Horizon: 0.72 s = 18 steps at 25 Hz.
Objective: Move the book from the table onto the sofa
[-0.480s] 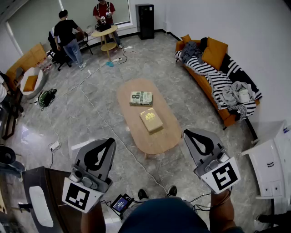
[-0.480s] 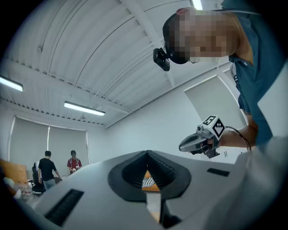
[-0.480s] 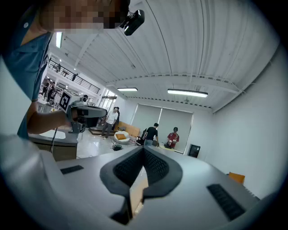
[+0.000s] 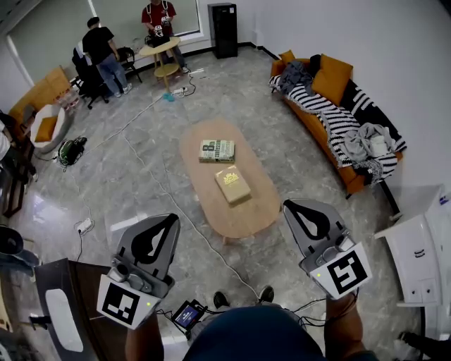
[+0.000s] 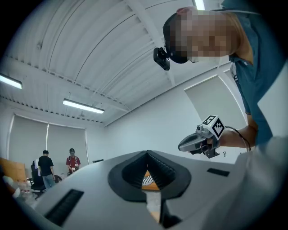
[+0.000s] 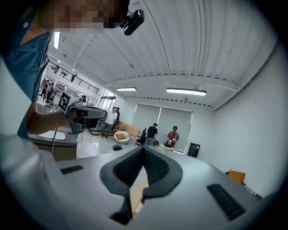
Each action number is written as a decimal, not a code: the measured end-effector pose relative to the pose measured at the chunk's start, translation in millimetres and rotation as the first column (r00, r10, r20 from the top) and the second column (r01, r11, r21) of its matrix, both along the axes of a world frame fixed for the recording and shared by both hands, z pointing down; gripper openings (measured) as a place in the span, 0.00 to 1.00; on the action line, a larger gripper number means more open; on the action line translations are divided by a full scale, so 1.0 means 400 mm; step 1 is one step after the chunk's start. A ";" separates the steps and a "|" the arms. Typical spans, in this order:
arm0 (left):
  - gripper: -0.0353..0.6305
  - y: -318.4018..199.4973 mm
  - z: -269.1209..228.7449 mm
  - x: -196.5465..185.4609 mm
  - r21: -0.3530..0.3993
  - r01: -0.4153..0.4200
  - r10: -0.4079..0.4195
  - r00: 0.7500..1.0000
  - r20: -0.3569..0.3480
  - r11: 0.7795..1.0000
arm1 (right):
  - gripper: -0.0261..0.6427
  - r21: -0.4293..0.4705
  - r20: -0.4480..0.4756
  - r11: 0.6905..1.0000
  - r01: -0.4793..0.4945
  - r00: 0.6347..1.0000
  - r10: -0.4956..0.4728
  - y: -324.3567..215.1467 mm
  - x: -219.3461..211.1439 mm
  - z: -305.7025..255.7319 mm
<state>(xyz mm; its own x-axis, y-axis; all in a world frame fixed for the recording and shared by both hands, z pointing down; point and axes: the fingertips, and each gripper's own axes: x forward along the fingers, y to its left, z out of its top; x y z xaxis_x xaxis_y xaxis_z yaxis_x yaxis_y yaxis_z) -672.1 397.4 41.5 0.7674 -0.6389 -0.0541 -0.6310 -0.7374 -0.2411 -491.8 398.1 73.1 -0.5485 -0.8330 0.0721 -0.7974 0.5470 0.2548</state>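
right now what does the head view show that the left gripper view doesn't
Only the head view: the oval table with the green book and the yellow book lying on it, and the floor around it. Only the left gripper view: the ceiling lights and the head camera. Both: the right tongs, shut and empty, the left tongs, also shut, and, at the far end, a person in red and a person in black.
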 end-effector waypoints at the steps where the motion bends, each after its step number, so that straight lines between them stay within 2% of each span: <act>1: 0.06 -0.001 0.003 0.004 -0.002 -0.001 0.001 1.000 0.001 1.000 | 0.06 -0.002 0.002 1.000 -0.001 1.000 0.001 -0.001 0.003 0.002; 8: 0.06 -0.012 0.017 0.063 -0.022 0.000 0.000 1.000 0.012 1.000 | 0.06 -0.012 0.029 1.000 0.010 1.000 -0.009 -0.009 0.057 0.011; 14: 0.06 0.000 0.036 0.163 -0.028 0.009 -0.009 1.000 0.026 1.000 | 0.06 -0.029 0.044 0.999 0.044 0.998 -0.043 -0.005 0.135 0.039; 18: 0.06 0.022 0.060 0.231 -0.006 0.026 -0.026 1.000 0.016 1.000 | 0.06 -0.034 0.044 0.997 0.071 0.997 -0.069 0.010 0.180 0.073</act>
<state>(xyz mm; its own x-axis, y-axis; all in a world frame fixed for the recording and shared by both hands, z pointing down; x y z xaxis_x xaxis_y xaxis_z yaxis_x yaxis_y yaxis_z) -579.7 406.2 65.4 0.7512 -0.6590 -0.0381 -0.6461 -0.7222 -0.2470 -419.6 401.9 102.4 -0.6084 -0.7899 0.0762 -0.7667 0.6099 0.2007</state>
